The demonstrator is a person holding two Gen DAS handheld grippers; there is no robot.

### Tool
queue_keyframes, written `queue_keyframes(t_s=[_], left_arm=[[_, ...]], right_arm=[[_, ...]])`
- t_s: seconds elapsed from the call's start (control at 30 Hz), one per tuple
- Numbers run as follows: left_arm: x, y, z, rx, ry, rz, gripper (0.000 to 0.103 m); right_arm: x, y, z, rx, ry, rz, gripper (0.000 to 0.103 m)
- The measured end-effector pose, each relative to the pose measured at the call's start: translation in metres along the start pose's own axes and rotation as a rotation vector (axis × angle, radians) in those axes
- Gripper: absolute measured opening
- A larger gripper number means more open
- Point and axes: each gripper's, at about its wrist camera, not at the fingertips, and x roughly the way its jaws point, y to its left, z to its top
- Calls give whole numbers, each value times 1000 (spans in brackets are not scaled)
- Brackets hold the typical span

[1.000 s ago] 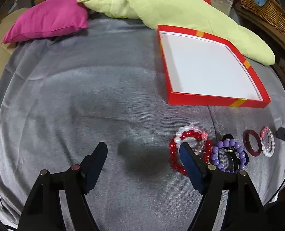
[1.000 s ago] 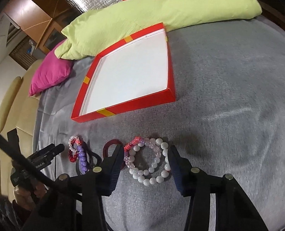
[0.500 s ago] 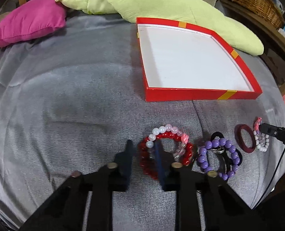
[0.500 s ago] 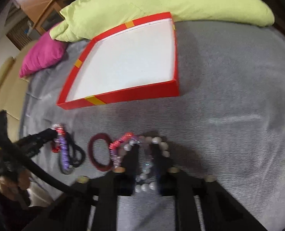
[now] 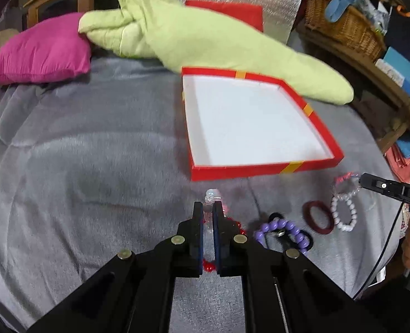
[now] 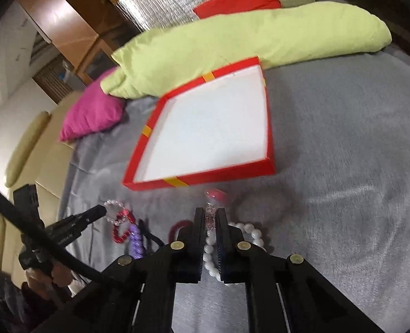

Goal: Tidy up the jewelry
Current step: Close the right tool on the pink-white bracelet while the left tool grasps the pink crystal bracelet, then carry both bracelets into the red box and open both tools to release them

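My left gripper [image 5: 208, 211] is shut on a clear and pink bead bracelet [image 5: 211, 197], lifted a little above a red bead bracelet [image 5: 234, 226] on the grey bedspread. My right gripper [image 6: 211, 216] is shut on a clear pink bead bracelet [image 6: 214, 197], above a white pearl bracelet [image 6: 249, 231]. A purple bead bracelet [image 5: 284, 229], a dark red ring bracelet [image 5: 317, 216] and black hair ties [image 5: 306, 240] lie between. The red box lid with a white inside [image 5: 249, 170] lies open just beyond; it also shows in the right wrist view [image 6: 205, 179].
A long green pillow [image 5: 210, 38] and a pink cushion [image 5: 41, 51] lie at the back of the bed. A wicker basket [image 5: 343, 25] and shelves stand at the right. A beige sofa [image 6: 30, 149] is at the left.
Both grippers closed from open onto bead bracelets and lifted them slightly. Both views now sit higher, with the box nearer the middle.
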Motion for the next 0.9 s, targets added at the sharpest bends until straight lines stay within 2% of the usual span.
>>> queue_keyframes(t_s=[0.17, 0.4, 0.6, 0.7, 0.9], left_arm=[[-13, -2, 12, -7, -74, -35, 7], [-7, -18, 37, -15, -157, -46, 7], [20, -35, 58, -42, -164, 41, 7], [36, -42, 64, -33, -150, 116, 7], [55, -52, 66, 25, -114, 224, 7]], right_arm=[[-4, 4, 5, 23, -66, 46, 9], [-3, 8, 22, 61, -137, 98, 9], [15, 15, 41, 91, -175, 117, 9], [31, 22, 51, 81, -182, 115, 9], [69, 17, 58, 59, -144, 52, 9]])
